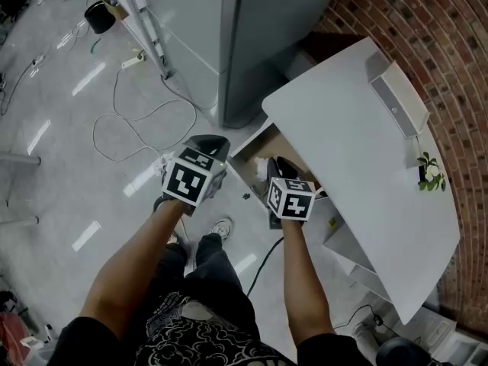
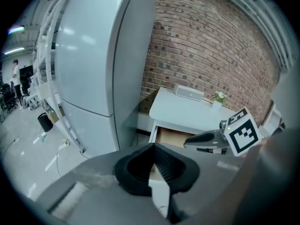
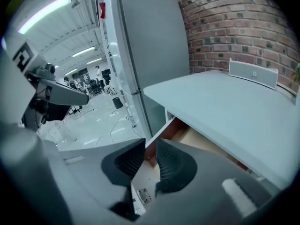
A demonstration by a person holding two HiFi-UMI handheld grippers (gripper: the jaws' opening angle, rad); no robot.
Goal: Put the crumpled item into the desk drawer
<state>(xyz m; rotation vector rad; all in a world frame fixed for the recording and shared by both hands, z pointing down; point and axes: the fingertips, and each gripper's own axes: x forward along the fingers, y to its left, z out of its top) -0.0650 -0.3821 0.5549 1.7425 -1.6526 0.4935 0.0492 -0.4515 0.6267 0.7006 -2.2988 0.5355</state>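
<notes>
Two hand-held grippers — left (image 1: 210,141), right (image 1: 274,164) — one open drawer (image 2: 174,136), one desk (image 1: 358,143).

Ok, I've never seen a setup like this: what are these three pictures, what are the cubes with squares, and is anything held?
There is no robot arm: a person holds a two-jaw gripper in each hand, and the marker cubes are part of those. One picture looks down from a camera on the person's head; the other two come from cameras riding on each gripper, looking along its jaws. The left gripper has its jaws together, nothing between them. The right gripper shows a narrow empty gap and points into the open drawer under the white desk. On the desk stand a pale oblong box and a small plant. A white lump lies in the drawer by the right gripper's tip; it may be the crumpled item, but is too small to tell.
</notes>
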